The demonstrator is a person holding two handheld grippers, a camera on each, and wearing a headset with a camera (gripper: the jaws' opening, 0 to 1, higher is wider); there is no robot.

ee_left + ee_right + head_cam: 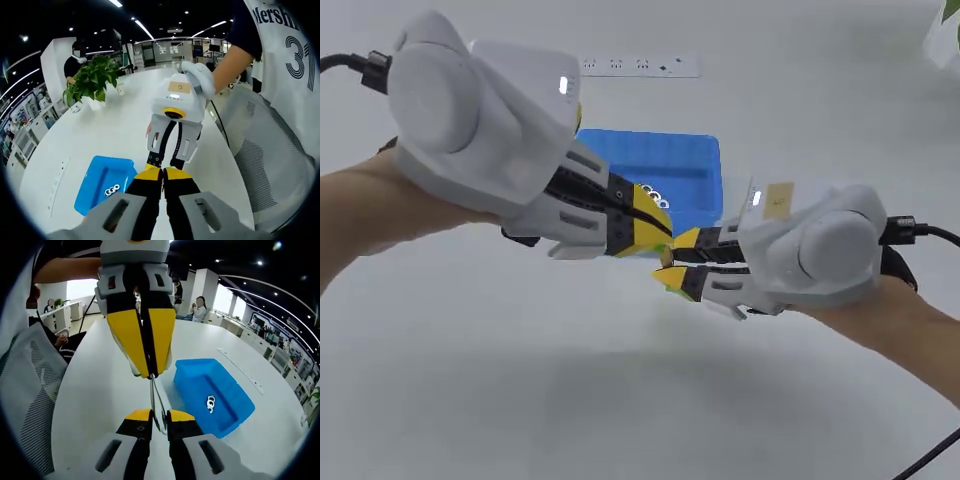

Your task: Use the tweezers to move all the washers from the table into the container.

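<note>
Two-sided pinch on the tweezers (155, 397): clamped by left gripper (150, 374) at one end, by right gripper (160, 416) at the other. Several washers (211, 402) in the container (197, 365), just beside. Could twist or drop the tweezers if pulled unevenly.

Left tool (663, 222) and right tool (672, 262) tip to tip, jaws nearly together, left forearm (370, 210) and right forearm (910, 320) angled inward

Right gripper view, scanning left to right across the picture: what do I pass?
Mesh chair back → tweezers → blue container, with the washers lying inside it.
</note>
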